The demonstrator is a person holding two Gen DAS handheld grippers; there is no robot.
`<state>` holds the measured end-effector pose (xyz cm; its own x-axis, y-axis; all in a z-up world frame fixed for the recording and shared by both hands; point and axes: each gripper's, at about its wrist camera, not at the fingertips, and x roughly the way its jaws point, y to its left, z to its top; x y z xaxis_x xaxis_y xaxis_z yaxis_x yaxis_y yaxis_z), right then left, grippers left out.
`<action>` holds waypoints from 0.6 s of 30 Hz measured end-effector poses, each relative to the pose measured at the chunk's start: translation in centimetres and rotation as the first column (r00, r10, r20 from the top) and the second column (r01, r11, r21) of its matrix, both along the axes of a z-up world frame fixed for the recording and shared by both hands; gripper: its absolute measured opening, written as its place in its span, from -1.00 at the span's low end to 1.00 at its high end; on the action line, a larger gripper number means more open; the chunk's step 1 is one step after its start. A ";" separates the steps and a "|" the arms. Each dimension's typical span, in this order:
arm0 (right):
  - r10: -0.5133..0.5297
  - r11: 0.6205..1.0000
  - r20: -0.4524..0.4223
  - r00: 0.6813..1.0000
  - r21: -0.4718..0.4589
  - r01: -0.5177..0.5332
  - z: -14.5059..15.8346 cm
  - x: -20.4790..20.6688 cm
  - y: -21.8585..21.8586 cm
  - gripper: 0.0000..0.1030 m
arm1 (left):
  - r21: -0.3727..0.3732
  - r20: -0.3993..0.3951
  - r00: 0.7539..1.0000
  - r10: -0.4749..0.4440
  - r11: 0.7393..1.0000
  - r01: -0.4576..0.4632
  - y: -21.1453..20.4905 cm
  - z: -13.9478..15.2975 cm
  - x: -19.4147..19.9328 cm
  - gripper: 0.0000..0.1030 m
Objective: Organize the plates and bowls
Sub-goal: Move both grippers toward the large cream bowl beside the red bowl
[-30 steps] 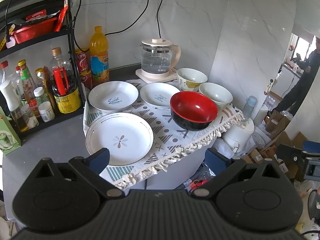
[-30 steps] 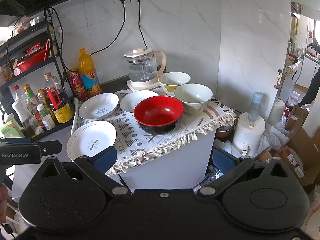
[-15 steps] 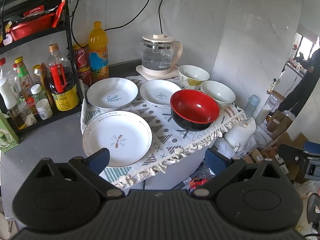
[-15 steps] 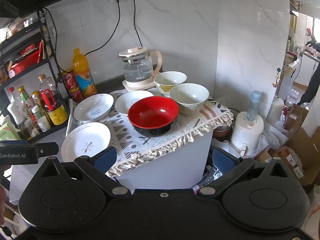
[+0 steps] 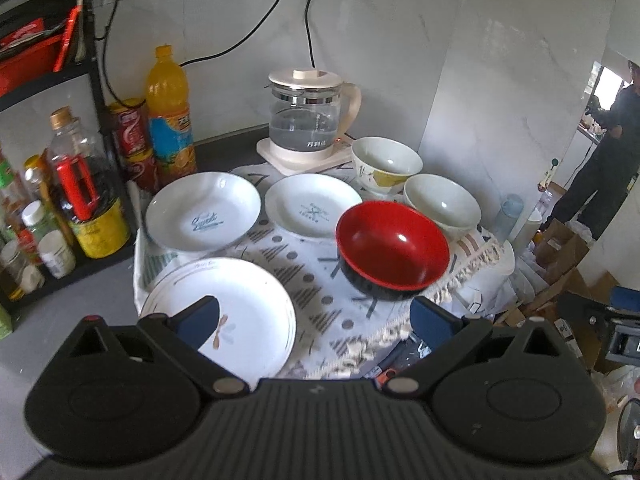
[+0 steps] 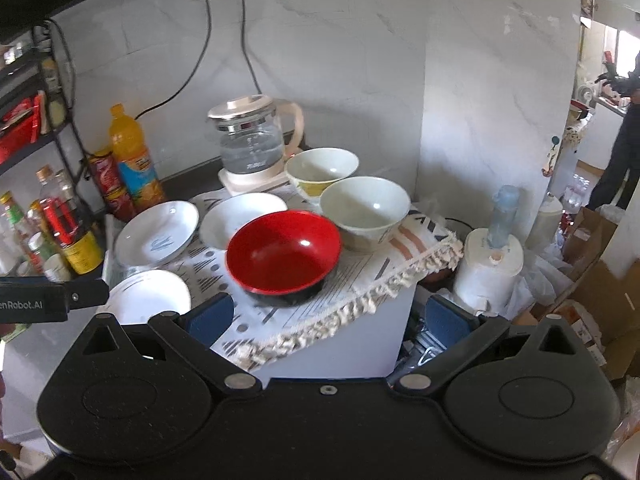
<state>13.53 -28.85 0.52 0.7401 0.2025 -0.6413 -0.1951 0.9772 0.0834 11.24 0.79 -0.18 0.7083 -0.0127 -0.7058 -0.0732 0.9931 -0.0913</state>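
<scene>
Closer to the table than a second ago. Left gripper (image 5: 316,320) spread wide, empty, one fingertip over the flower plate (image 5: 244,312); right gripper (image 6: 330,318) equally wide, empty, just before the red bowl (image 6: 284,252). Beyond, two white plates (image 5: 204,210) (image 5: 314,204), two pale bowls (image 6: 364,210) (image 6: 322,168), all empty. Farthest, glass kettle (image 5: 306,120) part-filled with water.

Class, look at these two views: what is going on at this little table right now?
A person holds a two-finger tool in each hand over a cloth-covered table. Both the left tool and the right tool are open and empty. Three plates, including the nearest plate, the red bowl and two pale bowls all lie separate, none stacked yet.
</scene>
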 end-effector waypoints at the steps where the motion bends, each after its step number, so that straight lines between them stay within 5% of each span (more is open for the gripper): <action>1: -0.005 1.000 -0.002 1.000 -0.001 0.005 -0.1 0.6 0.1 1.00 | -0.003 0.001 1.000 -0.006 1.000 0.006 0.1 0.0 0.7 0.95; 18: -0.139 0.989 -0.059 0.989 0.047 0.142 -1.2 10.2 1.1 1.00 | -0.058 -0.011 0.991 -0.135 0.989 0.134 0.8 -1.1 14.2 0.95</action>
<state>23.71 -27.79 -0.68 0.7272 0.1328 -0.6735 -0.0500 0.9888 0.1409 25.43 1.54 -1.32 0.6872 -0.1475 -0.7114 0.0586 0.9872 -0.1482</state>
